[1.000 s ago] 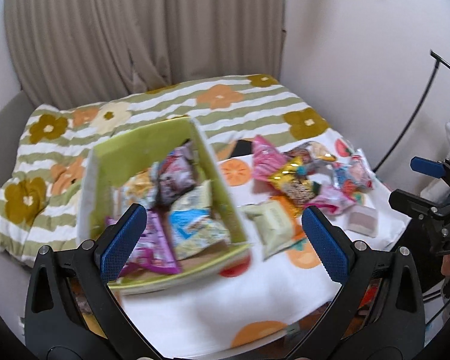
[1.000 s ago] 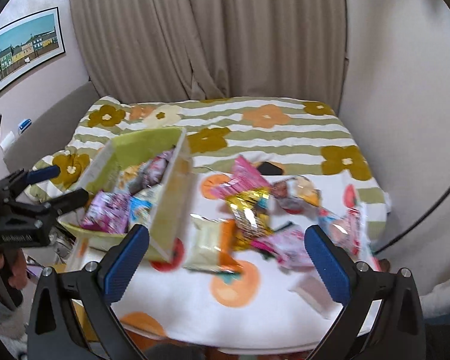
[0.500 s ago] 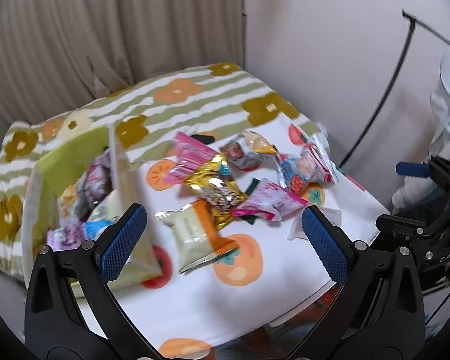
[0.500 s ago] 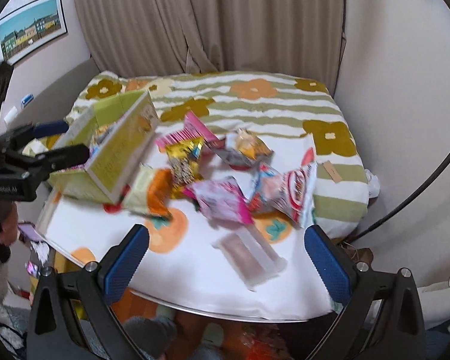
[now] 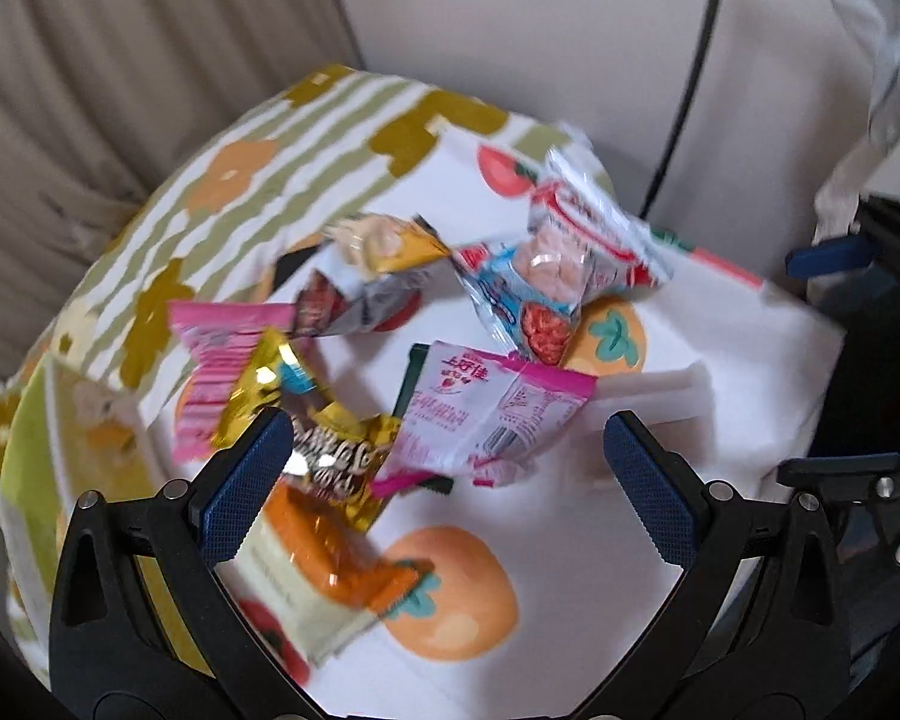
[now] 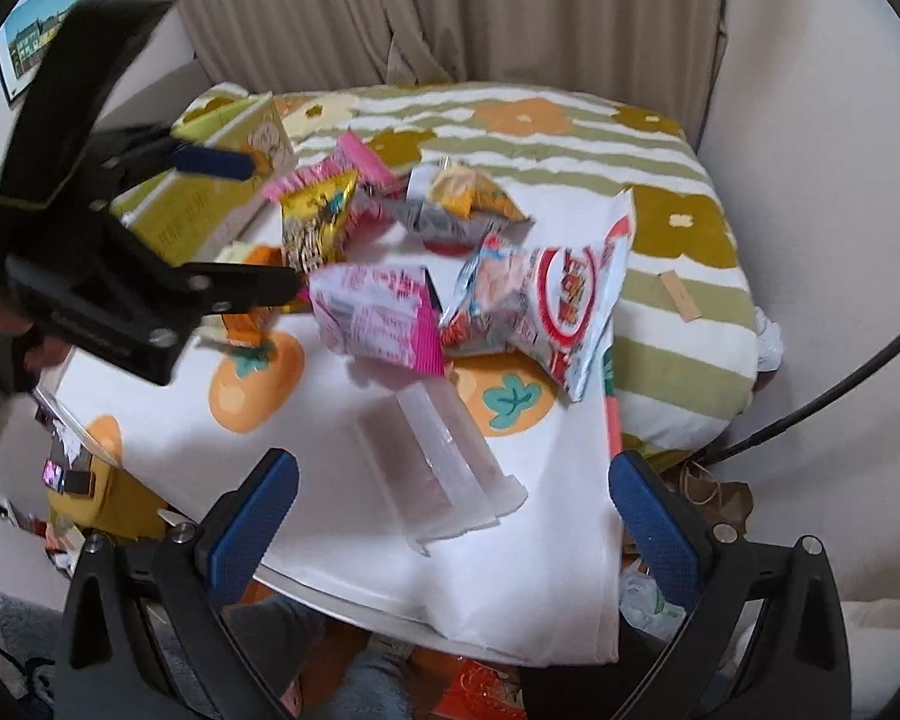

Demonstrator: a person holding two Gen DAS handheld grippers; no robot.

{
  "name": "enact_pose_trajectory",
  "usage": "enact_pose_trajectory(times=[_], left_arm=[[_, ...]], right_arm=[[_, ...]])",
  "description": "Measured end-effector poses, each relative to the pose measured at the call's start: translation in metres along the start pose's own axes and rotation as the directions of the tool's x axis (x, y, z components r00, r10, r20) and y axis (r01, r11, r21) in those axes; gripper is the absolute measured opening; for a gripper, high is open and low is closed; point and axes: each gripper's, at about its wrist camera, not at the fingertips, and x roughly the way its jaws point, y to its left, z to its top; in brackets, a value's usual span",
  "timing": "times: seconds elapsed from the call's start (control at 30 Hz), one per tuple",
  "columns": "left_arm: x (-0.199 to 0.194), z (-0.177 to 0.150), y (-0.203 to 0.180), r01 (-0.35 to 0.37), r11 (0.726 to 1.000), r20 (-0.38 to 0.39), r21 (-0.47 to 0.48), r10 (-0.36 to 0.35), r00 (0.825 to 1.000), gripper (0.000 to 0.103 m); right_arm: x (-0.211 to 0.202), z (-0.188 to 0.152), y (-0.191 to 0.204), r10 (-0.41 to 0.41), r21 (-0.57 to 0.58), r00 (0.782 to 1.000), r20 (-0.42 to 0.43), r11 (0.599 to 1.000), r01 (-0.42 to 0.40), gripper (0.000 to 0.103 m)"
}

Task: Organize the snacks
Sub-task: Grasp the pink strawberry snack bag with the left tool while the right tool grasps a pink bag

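Chinese characters 上好佳 printed in red on the pink-and-white snack packet, a barcode seen on its back panel, lettering on the gold packet and green box too blurred to be read

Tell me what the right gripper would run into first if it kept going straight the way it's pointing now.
Most likely the clear plastic packet with a brownish bar inside, lying on the white persimmon-print cloth directly between the open right gripper fingers. Nothing shows in front of it, though depth is hard to judge in this fisheye view.
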Motion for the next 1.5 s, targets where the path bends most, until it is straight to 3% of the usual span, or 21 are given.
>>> enact_pose_trajectory(times=[0.27,0.57,0.73,0.97,1.37,1.5], left_arm=[[0.063,-0.005,-0.006,0.052,0.995,-0.107,0.085,-0.043,0.993,0.103],[0.093,-0.003,-0.012,0.067,0.991,-0.129,0.117,-0.052,0.990,0.102],[0.105,-0.003,-0.011,0.090,0.990,-0.154,0.109,-0.072,0.985,0.082],[0.107,-0.006,-0.007,0.103,0.991,-0.162,0.089,-0.088,0.983,0.061],[0.090,-0.022,-0.010,0.109,0.994,-0.137,0.029,-0.105,0.985,0.053],[0.080,-0.034,-0.017,0.075,0.997,-0.140,0.029,-0.070,0.988,0.053]], right_arm=[[0.045,-0.008,0.001,0.009,-0.064,0.998,-0.066,0.998,-0.013,0.103],[0.072,-0.010,0.004,0.018,-0.103,0.996,-0.089,0.994,-0.027,0.103],[0.081,-0.008,0.008,0.013,-0.125,0.995,-0.095,0.992,-0.025,0.103],[0.085,-0.005,0.012,0.005,-0.152,0.997,-0.082,0.988,-0.017,0.103],[0.093,-0.007,0.026,-0.035,-0.247,0.996,-0.082,0.969,0.013,0.103],[0.095,-0.010,0.030,-0.049,-0.279,0.995,-0.086,0.960,0.023,0.103]])
